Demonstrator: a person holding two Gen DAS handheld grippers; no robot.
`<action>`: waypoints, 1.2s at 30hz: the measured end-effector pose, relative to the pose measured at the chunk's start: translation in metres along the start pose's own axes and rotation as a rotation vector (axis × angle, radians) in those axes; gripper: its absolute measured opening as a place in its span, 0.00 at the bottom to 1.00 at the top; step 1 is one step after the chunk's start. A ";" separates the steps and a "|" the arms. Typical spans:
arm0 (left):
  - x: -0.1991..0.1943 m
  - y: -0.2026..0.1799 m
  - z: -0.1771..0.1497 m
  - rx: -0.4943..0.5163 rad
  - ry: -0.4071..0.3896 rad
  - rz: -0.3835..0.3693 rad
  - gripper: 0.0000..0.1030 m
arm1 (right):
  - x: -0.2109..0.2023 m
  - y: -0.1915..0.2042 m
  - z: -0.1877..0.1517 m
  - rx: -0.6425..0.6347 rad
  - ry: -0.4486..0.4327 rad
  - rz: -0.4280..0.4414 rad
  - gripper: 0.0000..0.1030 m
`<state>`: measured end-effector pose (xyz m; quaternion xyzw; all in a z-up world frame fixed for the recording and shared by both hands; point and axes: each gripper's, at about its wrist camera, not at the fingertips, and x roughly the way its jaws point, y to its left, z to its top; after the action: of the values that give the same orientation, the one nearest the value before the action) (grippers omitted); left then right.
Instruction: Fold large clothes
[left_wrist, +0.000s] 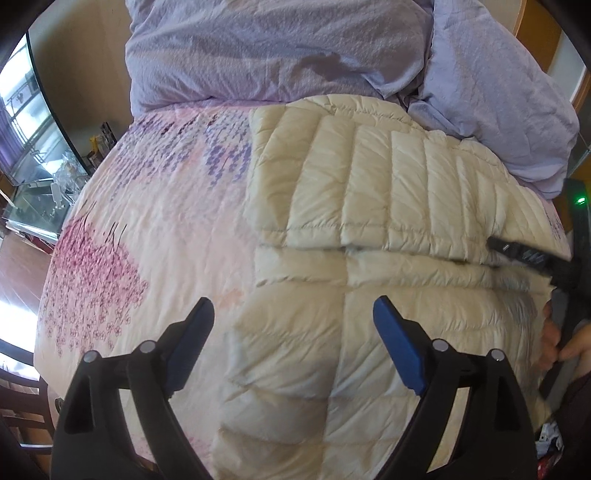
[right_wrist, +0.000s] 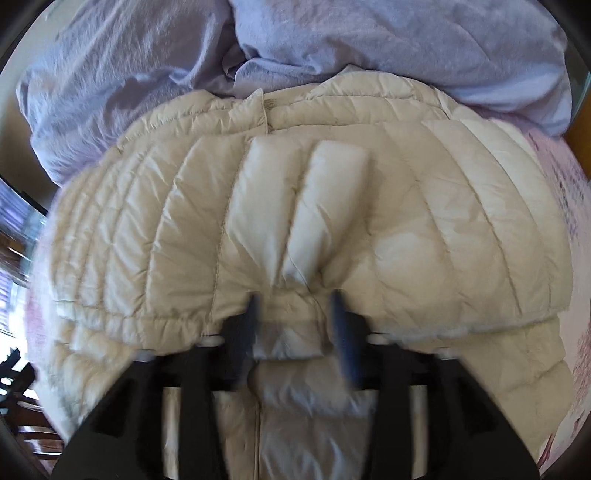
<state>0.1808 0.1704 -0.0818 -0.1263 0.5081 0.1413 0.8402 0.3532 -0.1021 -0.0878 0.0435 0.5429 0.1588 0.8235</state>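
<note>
A cream quilted down jacket lies on the bed, with one part folded over across its middle. My left gripper is open and empty, hovering over the jacket's near left part. My right gripper is shut on a pinch of the folded jacket edge, and the fabric puckers between its blurred fingers. It also shows in the left wrist view at the jacket's right side, held by a hand. The jacket's collar lies at the far side.
The bed has a pink floral sheet. A rumpled lilac duvet and pillow lie at the far end. A glass cabinet stands left, a wooden chair at the near left.
</note>
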 end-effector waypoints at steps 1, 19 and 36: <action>-0.001 0.008 -0.005 -0.002 0.009 -0.014 0.85 | -0.008 -0.004 -0.002 0.001 -0.013 0.010 0.74; 0.004 0.071 -0.107 -0.104 0.191 -0.210 0.84 | -0.107 -0.182 -0.128 0.108 0.174 -0.061 0.75; 0.007 0.067 -0.123 -0.119 0.230 -0.227 0.65 | -0.088 -0.198 -0.170 0.125 0.281 0.053 0.60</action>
<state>0.0586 0.1894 -0.1488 -0.2479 0.5740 0.0600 0.7781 0.2096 -0.3336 -0.1282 0.0863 0.6601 0.1508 0.7308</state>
